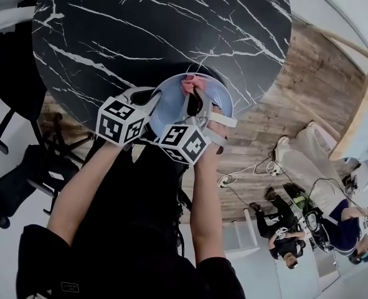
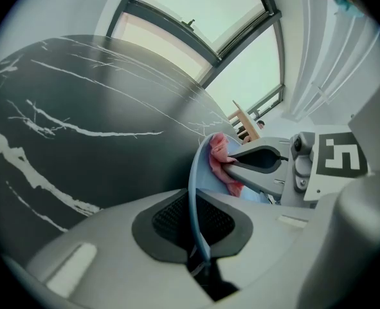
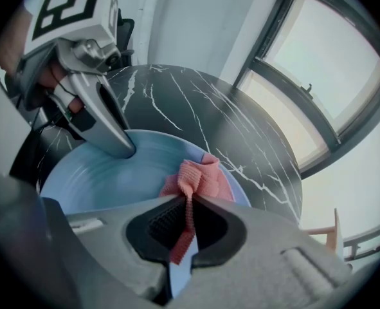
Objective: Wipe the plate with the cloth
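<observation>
Left gripper (image 2: 193, 221) clamps rim of tilted pale blue round plate (image 2: 201, 172) above black marble tabletop (image 1: 140, 36) near edge; right gripper (image 3: 186, 227) pinches pink knitted cloth (image 3: 199, 179)

I see a pale blue plate (image 3: 106, 172), a salmon-pink knitted cloth (image 3: 202, 176), and a black table (image 1: 140, 30) veined in white (a marble look). The marker cubes (image 1: 120, 122) show black squares on white.

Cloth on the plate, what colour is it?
Salmon pink. The cloth shows best in the right gripper view, against the light blue plate.
</observation>
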